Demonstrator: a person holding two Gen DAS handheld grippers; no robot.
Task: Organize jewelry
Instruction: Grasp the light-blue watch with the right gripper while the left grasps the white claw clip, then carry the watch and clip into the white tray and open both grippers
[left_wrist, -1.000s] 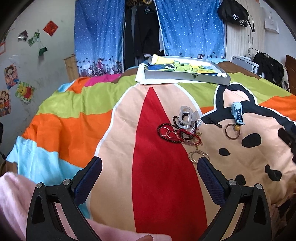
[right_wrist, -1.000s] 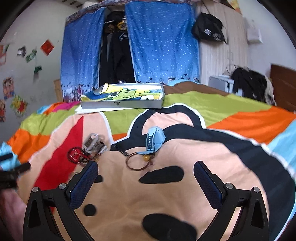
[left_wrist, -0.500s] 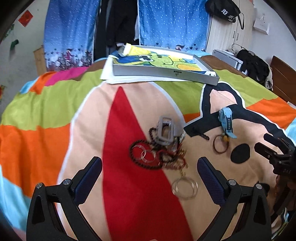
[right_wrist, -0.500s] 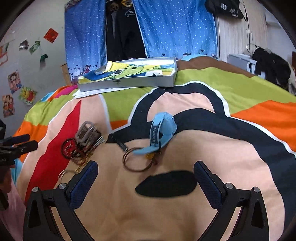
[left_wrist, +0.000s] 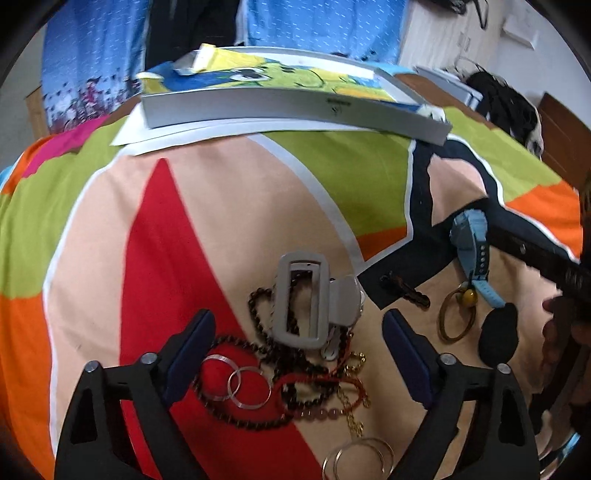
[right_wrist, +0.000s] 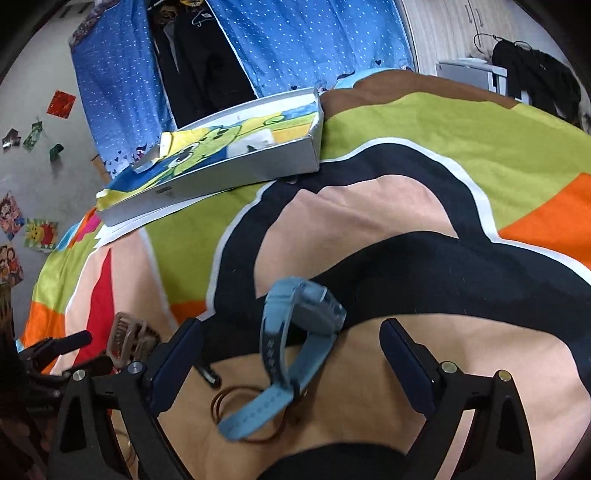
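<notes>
Left gripper: black frame, dark blue ribbed pads; fingers stood wide apart, gripping nothing, poised over the jewelry heap with no contact that could be seen.
Right gripper: same build; fingers spread wide, the blue watch between them but not clamped; whether a pad touched it could not be told.
Hair claw clip: grey matte plastic, rectangular open frame, lying on top of the heap.
Beaded bracelets: dark red-brown round beads in tangled loops under and around the clip; a red cord and a paler pink-beaded strand mixed in.
Clear rings: two thin glassy hoops, overlapping, on the red patch of cloth.
Gold chain: fine links, trailing toward a pair of thin metal hoops at the lower edge.
Blue watch: light blue rubbery strap with holes, boxy case, lying curled on its side, right of the heap.
Brown bangle: thin ring with an amber bead, touching the watch strap end.
Black hair pin: small, dark, between heap and watch.
Bedspread: soft cloth, bold cartoon blocks of colour; all pieces lay on it.
Box: shallow, white, rectangular, cartoon-printed lining, at the far side, well apart from the jewelry.
</notes>
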